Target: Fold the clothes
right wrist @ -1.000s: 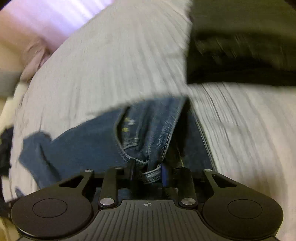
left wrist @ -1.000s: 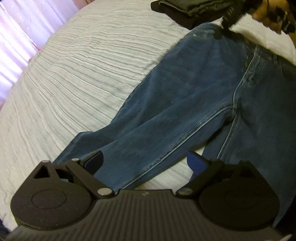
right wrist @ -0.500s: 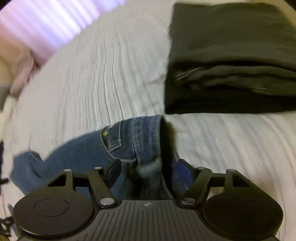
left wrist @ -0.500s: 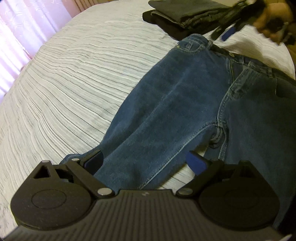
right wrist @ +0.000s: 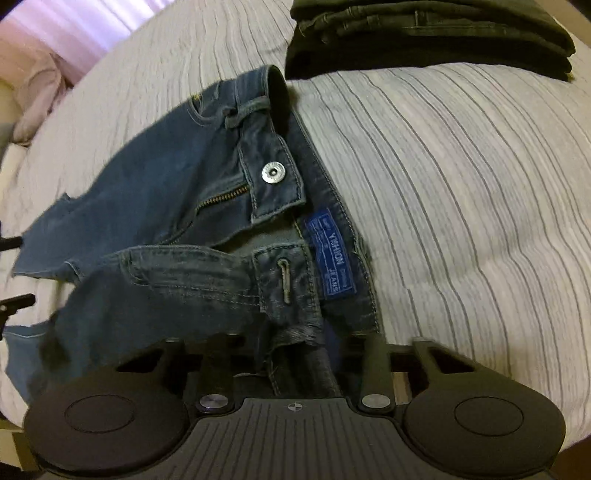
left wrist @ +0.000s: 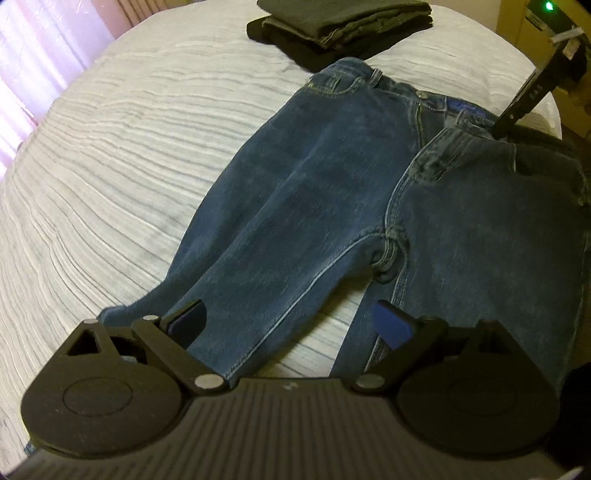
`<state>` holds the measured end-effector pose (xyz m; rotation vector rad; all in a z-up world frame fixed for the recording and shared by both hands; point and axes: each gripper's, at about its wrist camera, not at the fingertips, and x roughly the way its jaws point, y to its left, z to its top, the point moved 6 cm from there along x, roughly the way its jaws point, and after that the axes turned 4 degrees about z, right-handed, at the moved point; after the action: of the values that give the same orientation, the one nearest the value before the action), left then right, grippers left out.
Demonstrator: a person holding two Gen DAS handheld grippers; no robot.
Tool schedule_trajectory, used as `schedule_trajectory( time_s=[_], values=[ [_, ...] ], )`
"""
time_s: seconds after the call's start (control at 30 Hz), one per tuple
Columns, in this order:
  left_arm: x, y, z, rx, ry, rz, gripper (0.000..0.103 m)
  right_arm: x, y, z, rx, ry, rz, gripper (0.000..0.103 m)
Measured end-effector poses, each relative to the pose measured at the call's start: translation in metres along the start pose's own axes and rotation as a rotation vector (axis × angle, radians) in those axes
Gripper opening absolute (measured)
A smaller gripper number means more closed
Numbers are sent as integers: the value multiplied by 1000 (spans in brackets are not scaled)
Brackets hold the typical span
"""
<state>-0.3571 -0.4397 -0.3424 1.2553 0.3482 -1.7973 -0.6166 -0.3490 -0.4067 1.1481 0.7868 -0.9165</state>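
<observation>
Half a second ago the right tongs point(right wrist: 295, 354) stood spread over the top corner of the waistband; now they are clenched on the waistband of the jeans point(left wrist: 332, 192) beside the open fly, with denim bunched between the 2 fingers. The view has moved along the waistband, so the metal button point(right wrist: 273, 172), the zipper point(right wrist: 221, 197), the buttonhole point(right wrist: 285, 282) and the blue label point(right wrist: 332, 254) inside the band now fill the middle of the right wrist view, where before only a belt loop and a pocket corner showed. In the left wrist view the jeans lie spread front-up on the bed point(left wrist: 110, 155), waistband toward the far end and the 2 legs running back toward the camera; the right tongs reach down to the waistband at the upper right, where earlier they were up by the folded stack. The left tongs point(left wrist: 291, 321) are released, fingers wide apart, hovering over the lower part of the left-hand leg without gripping it, much as they were before. The stack of dark folded clothes point(left wrist: 343, 22) sits on the bed just beyond the waistband, its near edge just beside the top corner of the jeans. The white ribbed bedcover carries both; no container is in sight. Pink curtains point(left wrist: 48, 48) hang at the far left.
</observation>
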Motion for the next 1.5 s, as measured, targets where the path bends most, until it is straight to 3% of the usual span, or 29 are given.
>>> schedule_trajectory(
  time_s=[0.13, 0.23, 0.3, 0.57, 0.6, 0.63, 0.7, 0.87, 0.97, 1.1, 1.2, 1.27, 1.5],
  values=[
    [-3, 4, 5, -15, -17, 12, 95, -25, 27, 20, -111, -27, -42, 12],
    [-3, 7, 4, -43, -17, 21, 95, -56, 47, 40, -200, -135, -54, 12],
    [-1, 7, 3, -58, -6, 23, 95, -55, 55, 53, -259, -166, -66, 12],
    [-16, 14, -27, -67, 57, 61, 95, 2, 7, 59, -185, -54, -112, 13],
    [-20, 20, -36, -83, 72, 77, 95, 5, 4, 60, -180, -45, -122, 19],
    [-23, 26, -46, -101, 87, 93, 95, 2, 6, 59, -187, -52, -148, 42],
    [-31, 38, -65, -129, 117, 129, 95, -7, 12, 58, -207, -86, -208, 61],
    [-57, 73, -123, -157, 189, 229, 95, -33, 44, 61, -178, -185, -201, 61],
    [-71, 97, -163, -164, 229, 292, 95, -34, 86, 58, -193, -212, -143, 61],
    [-81, 135, -222, -88, 276, 375, 94, -12, 156, 43, -257, -183, -48, 61],
    [-75, 174, -266, 48, 296, 424, 87, 8, 210, 24, -292, -152, -18, 61],
    [-65, 202, -293, 148, 300, 452, 77, 19, 242, 9, -287, -147, -15, 61],
    [-1, 283, -346, 368, 269, 474, 60, 52, 327, -41, -207, -100, -70, 61]
  ],
)
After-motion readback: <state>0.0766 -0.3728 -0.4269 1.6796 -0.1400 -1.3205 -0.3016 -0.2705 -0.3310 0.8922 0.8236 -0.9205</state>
